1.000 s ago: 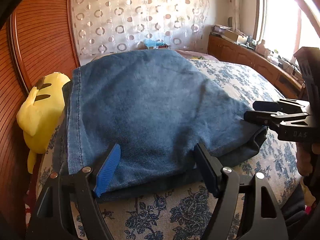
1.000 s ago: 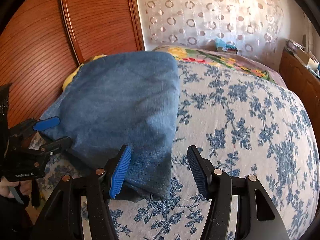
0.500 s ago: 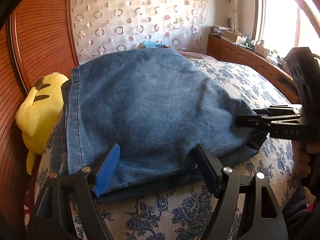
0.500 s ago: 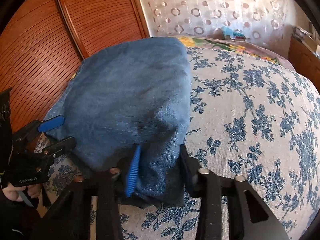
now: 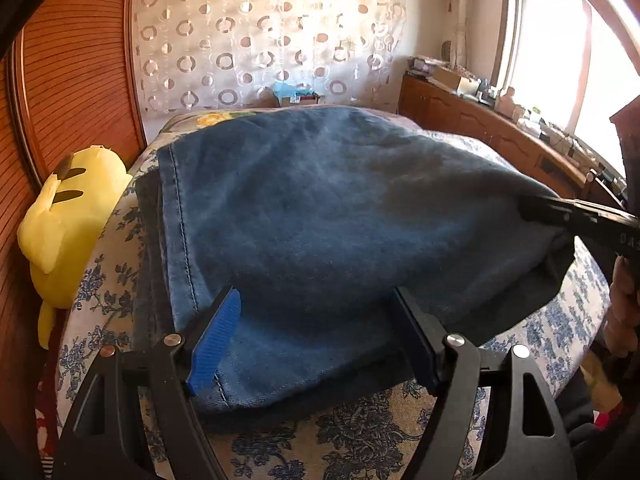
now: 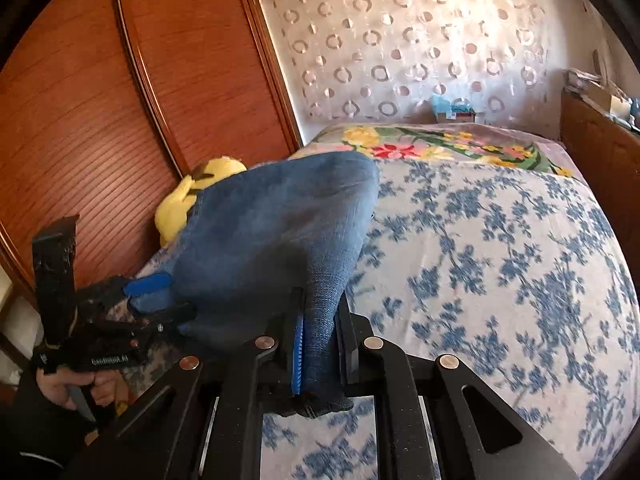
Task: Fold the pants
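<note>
Folded blue denim pants [image 5: 320, 208] lie on the bed, with a stitched hem along their left side. My left gripper [image 5: 316, 332] is open, its blue pad and black pad straddling the near edge of the denim without pinching it. My right gripper [image 6: 320, 344] has its jaws closing, and the pads press on the near right corner of the pants [image 6: 272, 232], which bunches up between them. In the left wrist view the right gripper [image 5: 532, 210] bites that corner from the right. In the right wrist view the left gripper [image 6: 160, 298] shows at the pants' left edge, with a hand under it.
A yellow plush toy [image 5: 68, 224] sits against the ribbed wooden wardrobe door [image 5: 72, 80] left of the pants. The blue-flowered bedspread [image 6: 500, 260] stretches to the right, with a bright floral blanket [image 6: 432, 148] at the far end. A cluttered wooden cabinet [image 5: 480, 128] runs under the window.
My right gripper moved in over the pants' right corner and closed on it, and the denim there now rises a little. The left gripper stayed put and open.
</note>
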Action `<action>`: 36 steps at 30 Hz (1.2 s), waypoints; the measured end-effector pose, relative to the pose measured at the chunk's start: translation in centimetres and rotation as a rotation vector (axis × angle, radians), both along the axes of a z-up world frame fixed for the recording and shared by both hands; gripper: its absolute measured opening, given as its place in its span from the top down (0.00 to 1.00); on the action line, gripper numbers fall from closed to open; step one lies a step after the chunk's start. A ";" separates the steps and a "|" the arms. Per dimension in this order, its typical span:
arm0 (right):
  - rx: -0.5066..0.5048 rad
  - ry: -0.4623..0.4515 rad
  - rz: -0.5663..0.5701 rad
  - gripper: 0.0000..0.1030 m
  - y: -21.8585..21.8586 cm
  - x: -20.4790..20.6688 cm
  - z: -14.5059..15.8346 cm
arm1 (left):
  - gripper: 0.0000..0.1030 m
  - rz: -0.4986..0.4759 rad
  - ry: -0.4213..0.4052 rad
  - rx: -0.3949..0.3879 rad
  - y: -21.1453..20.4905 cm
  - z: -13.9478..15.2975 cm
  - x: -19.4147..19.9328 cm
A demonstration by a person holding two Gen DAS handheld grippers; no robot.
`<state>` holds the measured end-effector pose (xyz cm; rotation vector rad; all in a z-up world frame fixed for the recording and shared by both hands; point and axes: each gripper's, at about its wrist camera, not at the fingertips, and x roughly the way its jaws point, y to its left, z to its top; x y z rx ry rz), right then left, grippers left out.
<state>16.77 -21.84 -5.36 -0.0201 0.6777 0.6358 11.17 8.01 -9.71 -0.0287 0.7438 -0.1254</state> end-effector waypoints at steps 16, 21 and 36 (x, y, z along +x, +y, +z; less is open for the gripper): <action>-0.002 0.008 -0.018 0.87 1.9 0.5 0.1 | 0.25 0.008 0.001 0.003 0.4 0.4 -0.8; 0.025 -0.044 0.015 0.87 3.6 0.7 2.4 | 0.25 0.035 -0.034 -0.003 1.8 1.8 -2.1; 0.043 -0.111 0.263 0.88 15.0 0.3 3.7 | 0.25 0.204 -0.072 0.004 8.7 2.9 -4.8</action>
